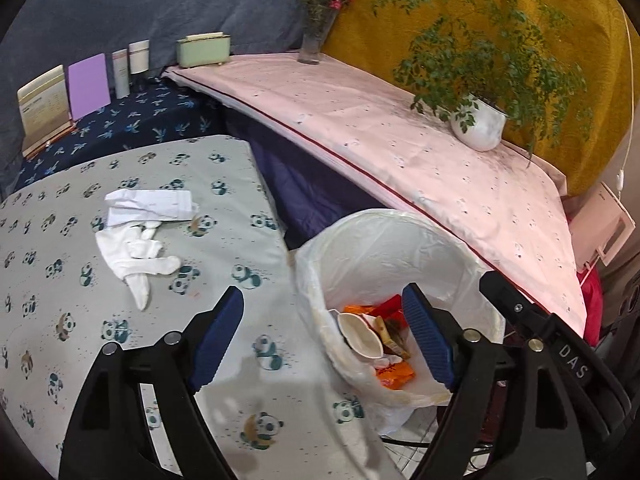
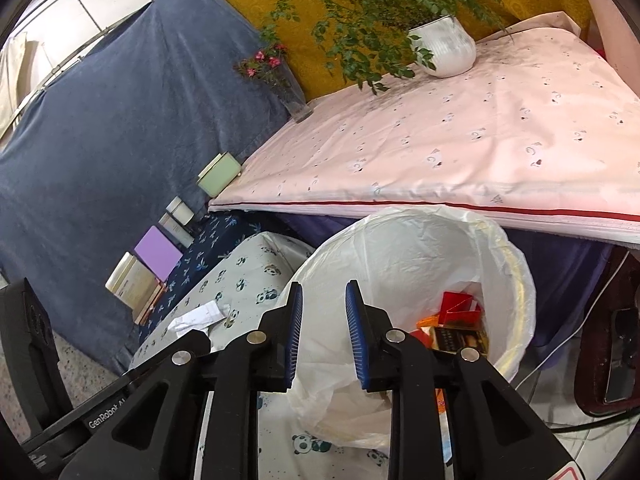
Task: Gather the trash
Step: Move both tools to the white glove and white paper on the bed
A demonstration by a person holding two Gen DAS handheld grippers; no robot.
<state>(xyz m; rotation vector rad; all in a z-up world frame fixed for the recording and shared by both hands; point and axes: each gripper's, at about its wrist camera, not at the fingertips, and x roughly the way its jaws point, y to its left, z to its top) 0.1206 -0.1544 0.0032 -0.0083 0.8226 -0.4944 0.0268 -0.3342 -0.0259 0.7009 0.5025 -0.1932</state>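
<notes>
Left claw wide open, right claw slightly parted (both empty) above white-lined round bin; crumpled white tissues left behind might be forgotten.

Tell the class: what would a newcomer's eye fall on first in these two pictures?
Probably the white-lined trash bin beside the panda-print table, with orange and red wrappers and a crushed paper cup inside. Next, the crumpled white tissues left on that table, and the leafy potted plant on the pink cloth behind.
</notes>
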